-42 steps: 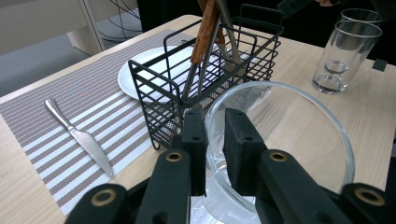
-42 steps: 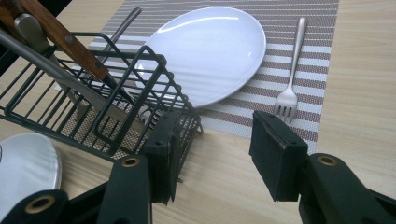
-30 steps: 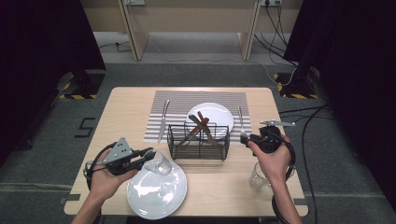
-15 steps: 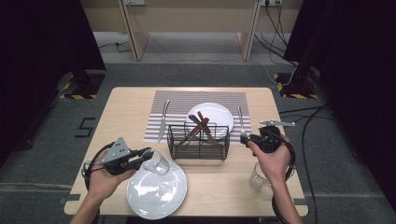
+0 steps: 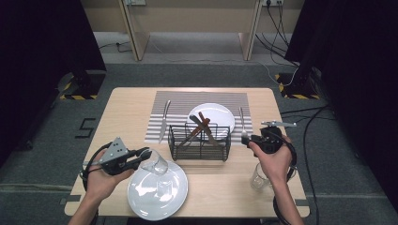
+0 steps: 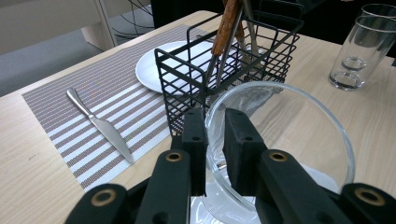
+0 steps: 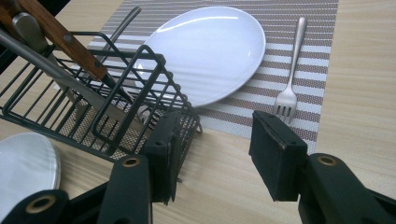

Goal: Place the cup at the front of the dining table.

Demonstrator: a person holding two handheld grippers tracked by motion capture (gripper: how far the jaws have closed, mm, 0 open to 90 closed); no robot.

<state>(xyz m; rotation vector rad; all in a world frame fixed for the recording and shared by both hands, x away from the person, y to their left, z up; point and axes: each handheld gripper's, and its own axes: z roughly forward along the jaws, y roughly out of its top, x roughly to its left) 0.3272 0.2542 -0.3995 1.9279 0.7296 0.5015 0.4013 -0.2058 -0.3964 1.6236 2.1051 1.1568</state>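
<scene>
Jaws of the left gripper (image 5: 141,153) were found clamped on the rim of a tilted glass (image 6: 280,149), held over the near plate (image 5: 157,192) at its 11 o'clock edge. Right gripper (image 7: 212,154) jaws stood apart, holding nothing; the fork (image 7: 290,74) lay at 12 o'clock from them, handle pointing away.

Clear glass (image 6: 280,154) in black tool (image 6: 215,140); black wire basket (image 5: 199,142); white plates (image 5: 213,115); grey-striped placemat (image 5: 178,105); pale wood desk (image 5: 126,112).
</scene>
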